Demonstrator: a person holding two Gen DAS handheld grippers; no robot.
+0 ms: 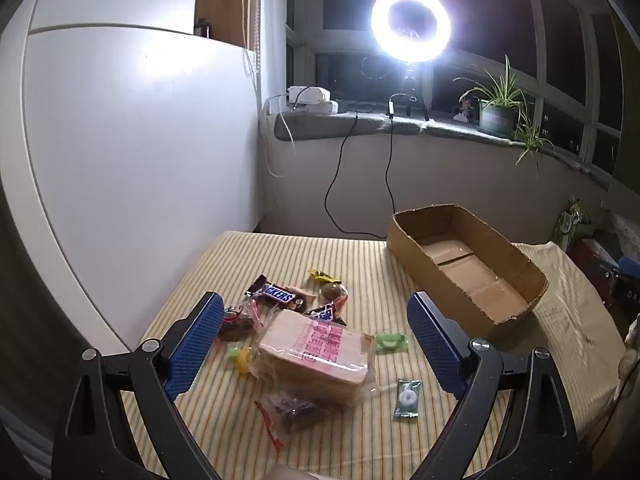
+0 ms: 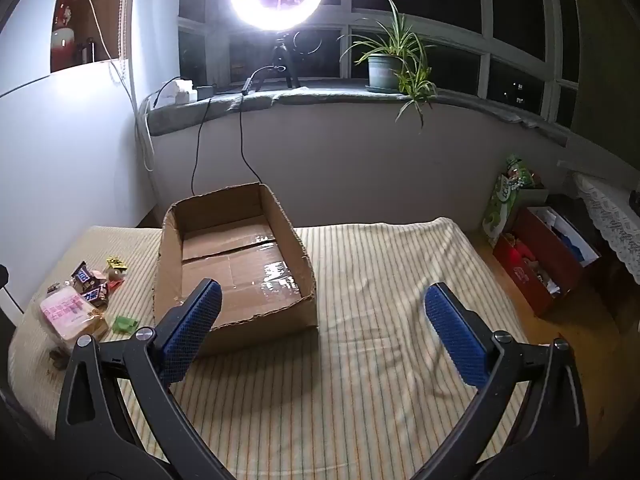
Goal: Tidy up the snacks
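Observation:
A pile of snacks lies on the striped cloth: a bagged bread loaf [image 1: 316,354] with pink print, a Snickers bar [image 1: 274,293], a round chocolate [image 1: 331,290], a yellow candy [image 1: 322,276], a green sweet [image 1: 390,341], a mint packet [image 1: 407,398] and dark wrapped pieces [image 1: 294,406]. My left gripper [image 1: 314,340] hangs open above the loaf, touching nothing. An empty cardboard box [image 1: 464,268] stands to the right. In the right wrist view the box [image 2: 236,256] is ahead-left and the loaf [image 2: 70,314] far left. My right gripper [image 2: 322,330] is open over bare cloth.
A ring light [image 1: 411,20] on a tripod and a potted plant [image 2: 386,66] stand on the windowsill, with cables hanging down the wall. A white wall [image 1: 132,152] borders the left. Red boxes [image 2: 548,256] and a green bag [image 2: 506,196] sit on the floor at right.

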